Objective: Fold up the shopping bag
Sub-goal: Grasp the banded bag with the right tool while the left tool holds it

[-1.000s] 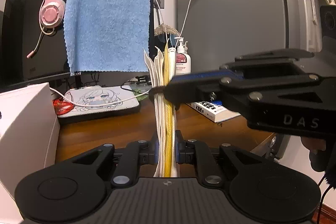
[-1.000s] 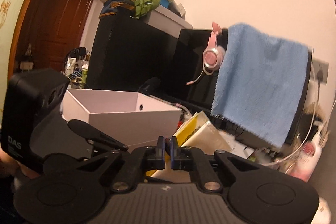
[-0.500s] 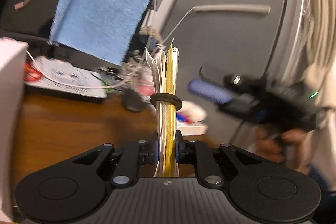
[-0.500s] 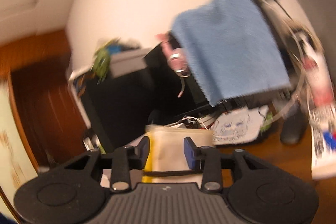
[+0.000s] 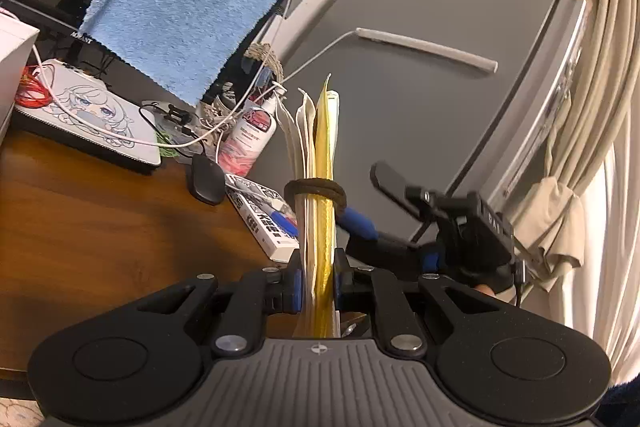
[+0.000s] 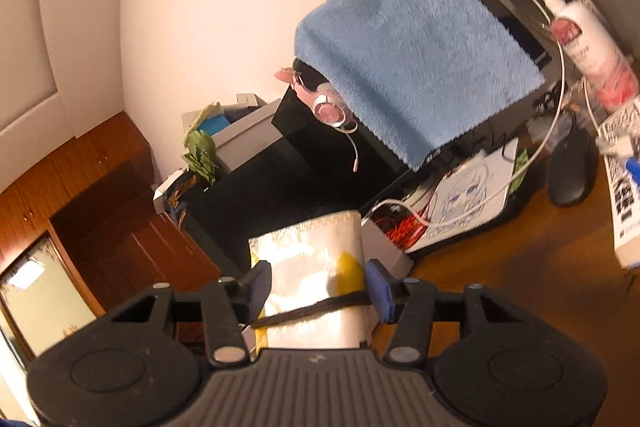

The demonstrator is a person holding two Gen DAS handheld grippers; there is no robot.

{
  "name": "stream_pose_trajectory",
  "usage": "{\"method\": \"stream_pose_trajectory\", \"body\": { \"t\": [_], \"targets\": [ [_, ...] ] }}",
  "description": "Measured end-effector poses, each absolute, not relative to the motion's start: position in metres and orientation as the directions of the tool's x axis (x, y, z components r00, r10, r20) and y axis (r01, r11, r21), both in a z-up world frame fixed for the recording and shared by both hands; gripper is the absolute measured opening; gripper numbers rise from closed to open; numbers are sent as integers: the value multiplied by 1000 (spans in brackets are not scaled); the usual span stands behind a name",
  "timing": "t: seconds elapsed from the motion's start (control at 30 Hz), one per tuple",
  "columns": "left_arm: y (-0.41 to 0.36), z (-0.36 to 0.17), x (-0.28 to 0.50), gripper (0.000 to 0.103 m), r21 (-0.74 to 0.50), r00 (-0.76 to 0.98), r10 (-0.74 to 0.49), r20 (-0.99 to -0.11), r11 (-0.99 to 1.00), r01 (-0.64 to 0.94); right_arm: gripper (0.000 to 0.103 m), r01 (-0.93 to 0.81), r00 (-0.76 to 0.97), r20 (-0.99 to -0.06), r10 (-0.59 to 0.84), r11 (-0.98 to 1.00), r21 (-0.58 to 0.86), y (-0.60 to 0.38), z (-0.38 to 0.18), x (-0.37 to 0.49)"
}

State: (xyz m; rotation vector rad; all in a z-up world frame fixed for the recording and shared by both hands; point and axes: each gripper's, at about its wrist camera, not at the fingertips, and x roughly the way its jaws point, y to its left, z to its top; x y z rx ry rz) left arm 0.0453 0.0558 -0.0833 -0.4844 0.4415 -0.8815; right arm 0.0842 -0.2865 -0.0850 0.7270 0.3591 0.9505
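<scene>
Right gripper (image 6: 318, 287) withdrawn and spread, folded bag (image 5: 318, 227) clamped edge-on in left gripper (image 5: 316, 283)

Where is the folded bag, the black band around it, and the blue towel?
folded bag (image 5: 320, 187), left wrist view, yellow edge.
black band (image 5: 314, 187), left wrist view, front loop.
blue towel (image 6: 416, 47), right wrist view, middle.

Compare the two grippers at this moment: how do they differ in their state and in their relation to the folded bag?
The left gripper is shut on the folded bag, pinching its thin edge; the right gripper is open, its fingers standing either side of the bag's flat face.
The left grips below the dark elastic band; the right straddles the bag at the band's level.
Both are black with blue pads.
</scene>
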Motion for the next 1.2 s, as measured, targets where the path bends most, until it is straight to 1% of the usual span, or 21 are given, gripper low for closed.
{"method": "stream_pose_trajectory", "body": {
  "t": [0.17, 0.27, 0.33, 0.47, 0.53, 0.63, 0.7, 0.83, 1.03, 1.13, 1.2],
  "targets": [
    [59, -85, 47, 13, -571, 573, -802, -170, 554, 606, 52, -594, 529, -3, 849, 372, 713, -281, -91, 83],
    [55, -83, 44, 13, -516, 611, -765, -203, 614, 597, 52, -591, 573, -32, 819, 440, 676, -278, -84, 77],
    [50, -83, 42, 13, -471, 633, -741, -224, 651, 595, 52, -609, 624, -59, 779, 532, 588, -269, -71, 65],
    [44, -84, 40, 13, -445, 633, -737, -236, 661, 604, 52, -635, 708, -114, 697, 699, 329, -234, -40, 37],
    [42, -84, 39, 13, -430, 636, -734, -241, 668, 608, 52, -632, 736, -126, 665, 742, 223, -218, -31, 29],
    [41, -83, 36, 13, -405, 643, -727, -242, 678, 613, 52, -640, 742, -152, 653, 758, 126, -200, -23, 24],
    [40, -82, 35, 13, -384, 656, -715, -242, 691, 612, 52, -649, 739, -163, 654, 756, 88, -193, -21, 23],
    [41, -83, 34, 13, -380, 660, -711, -243, 695, 610, 52, -624, 765, -182, 618, 781, 28, -184, -19, 23],
    [42, -84, 33, 13, -379, 665, -706, -244, 701, 604, 52, -645, 744, -225, 629, 764, 1, -176, -23, 22],
    [43, -84, 33, 13, -381, 668, -704, -243, 702, 601, 52, -658, 729, -248, 638, 753, 4, -175, -25, 22],
    [44, -83, 33, 13, -388, 667, -707, -236, 698, 602, 52, -665, 717, -244, 653, 745, 43, -179, -25, 23]
  ]
}}
